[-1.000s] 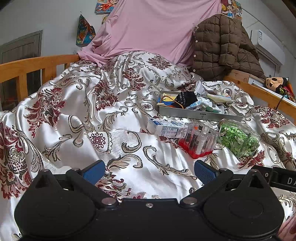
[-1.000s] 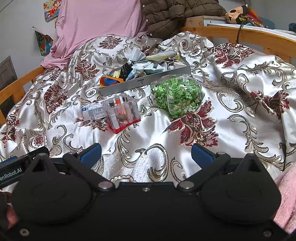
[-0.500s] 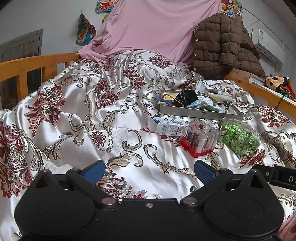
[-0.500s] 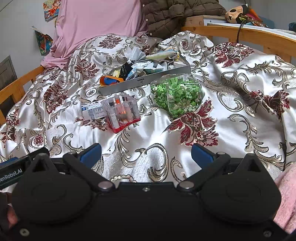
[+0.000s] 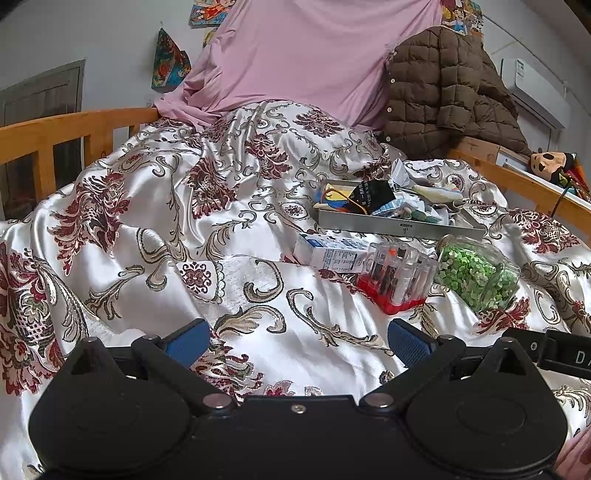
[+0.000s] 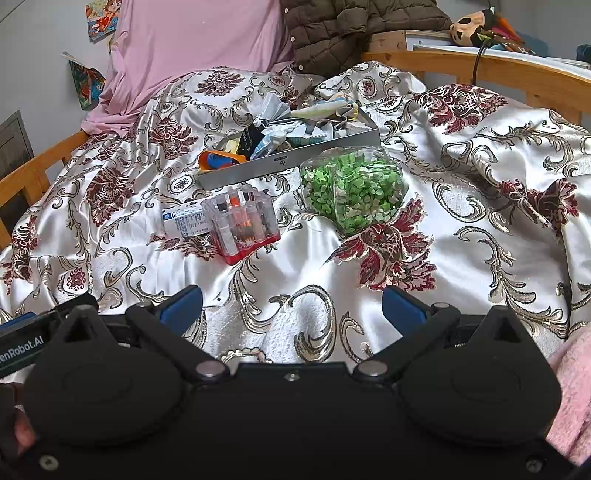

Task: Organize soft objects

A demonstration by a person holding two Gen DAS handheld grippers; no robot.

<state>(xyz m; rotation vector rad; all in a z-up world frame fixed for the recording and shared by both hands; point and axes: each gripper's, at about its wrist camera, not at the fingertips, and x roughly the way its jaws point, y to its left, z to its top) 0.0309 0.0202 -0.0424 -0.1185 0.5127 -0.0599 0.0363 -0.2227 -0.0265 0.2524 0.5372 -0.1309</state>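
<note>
A grey tray (image 5: 391, 223) (image 6: 284, 162) lies on the satin bedspread, filled with several small cloth items (image 5: 399, 201) (image 6: 291, 129). In front of it lie a white and blue carton (image 5: 328, 254) (image 6: 183, 219), a clear box with a red base (image 5: 397, 278) (image 6: 243, 223) and a clear bag of green pieces (image 5: 474, 275) (image 6: 352, 186). My left gripper (image 5: 297, 341) is open and empty, low over the bedspread, well short of the objects. My right gripper (image 6: 291, 306) is open and empty, also short of them.
The patterned bedspread (image 5: 184, 229) is rumpled into folds. A pink sheet (image 5: 314, 62) and a brown quilted jacket (image 5: 443, 99) lie at the head. Wooden rails (image 5: 66, 129) (image 6: 498, 77) run along both sides. A plush toy (image 6: 471, 24) sits beyond the right rail.
The left wrist view has dipped slightly, so the objects sit a little lower in the frame. The right gripper has hardly moved. Both grippers stay open.
</note>
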